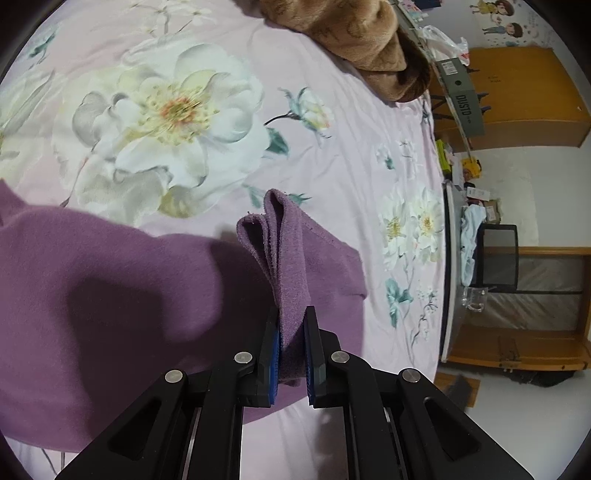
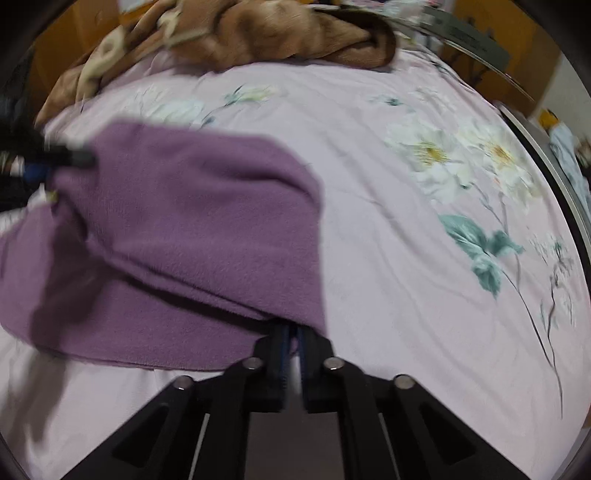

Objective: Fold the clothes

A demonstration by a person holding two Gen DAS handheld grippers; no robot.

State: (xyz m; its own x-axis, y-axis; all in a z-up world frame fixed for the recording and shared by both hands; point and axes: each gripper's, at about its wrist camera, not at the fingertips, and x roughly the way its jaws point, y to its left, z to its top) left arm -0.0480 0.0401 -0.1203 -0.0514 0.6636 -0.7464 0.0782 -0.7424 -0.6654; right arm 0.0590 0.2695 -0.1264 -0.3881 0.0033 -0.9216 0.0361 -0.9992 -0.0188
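From the left wrist view, my left tool [image 1: 291, 332] is clamped on a bunched fold of the purple garment [image 1: 122, 295]: the fleece stands up between the two blue-padded fingers [image 1: 274, 347] and rises ahead of the tips in a doubled, looped ridge. The rest of the garment spreads out to the left of the tool and under it, lying on the bed sheet [image 1: 332, 155], a pale pink sheet printed with big white flowers. A dark shadow falls across the cloth just left of the tool. Far ahead, past the sheet, a brown blanket [image 1: 354, 33] is heaped at the bed's far edge. To the right of the tool, beyond the bed's side, I see a grey cardboard box [image 1: 463, 99], a wooden cabinet [image 1: 528, 96] and low wooden furniture near the floor. From the right wrist view, which is blurred, my right tool [image 2: 291, 332] grips the near edge of the same purple garment [image 2: 192, 221]; the cloth covers the tips, and the fingers sit close together with fabric pinched between them. The garment stretches ahead and to the left of this tool, lifted in a sagging sheet over a lower layer. At its far left corner I make out the left tool [image 2: 62, 157] holding it. The flowered bed sheet [image 2: 406, 240] lies to the right, and the brown blanket [image 2: 258, 33] is bundled far ahead.
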